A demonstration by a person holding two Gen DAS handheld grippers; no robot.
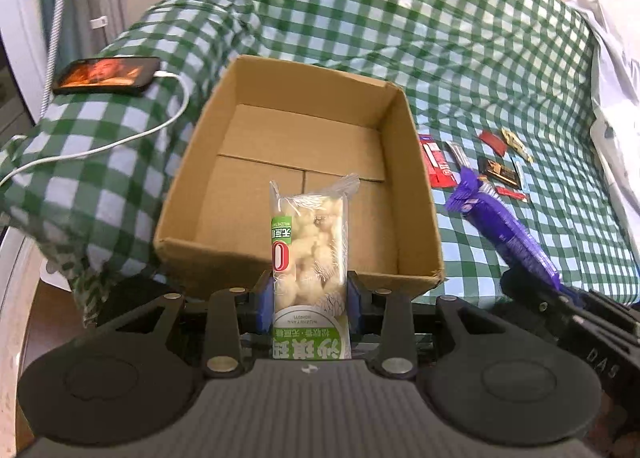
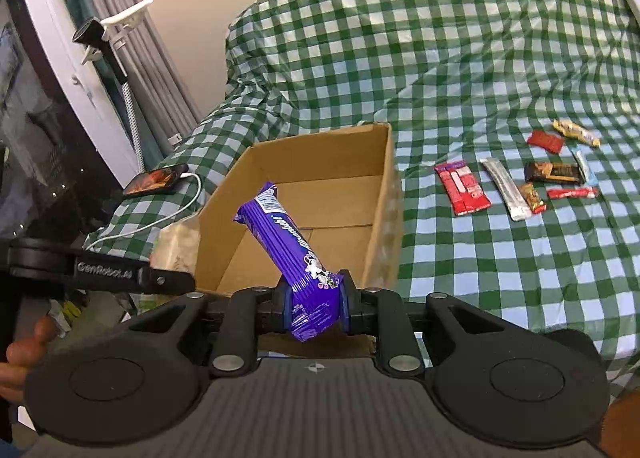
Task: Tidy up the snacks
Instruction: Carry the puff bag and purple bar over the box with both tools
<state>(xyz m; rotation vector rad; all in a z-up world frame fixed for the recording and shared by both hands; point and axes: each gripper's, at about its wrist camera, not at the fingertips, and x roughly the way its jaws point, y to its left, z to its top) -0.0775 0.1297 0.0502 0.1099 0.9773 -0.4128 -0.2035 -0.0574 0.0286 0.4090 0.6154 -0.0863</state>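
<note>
Cardboard forms the open box [image 1: 304, 161] that sits on the bed, on a green-and-white checked cover [image 1: 400, 17]. The box interior holds nothing.

Left gripper [image 1: 310, 298]: the fingers are closed on a clear packet of pale puffed snack [image 1: 310, 254] with a green label. The packet stands upright between the blue pads, over the near wall of the box at its 6 o'clock side.

Right gripper [image 2: 314, 298]: the fingers are clamped on the lower end of a purple wrapped snack bar [image 2: 286, 242]. The bar tilts toward 11 o'clock, its upper end over the box opening.

Loose snacks lie on the cover at 3 o'clock from the box, well apart from it: a red packet [image 2: 462, 187], a silver stick [image 2: 505, 189], a dark brown bar [image 2: 554, 173], a small red wrapper [image 2: 546, 141], a gold wrapper [image 2: 576, 133] and a thin red stick [image 2: 570, 192].

A phone [image 1: 108, 75] with a lit screen lies at 10 o'clock from the box, with a white cable [image 1: 120, 141] plugged into it. Part of a hand [image 2: 20, 358] shows at the left edge of the right wrist view.
</note>
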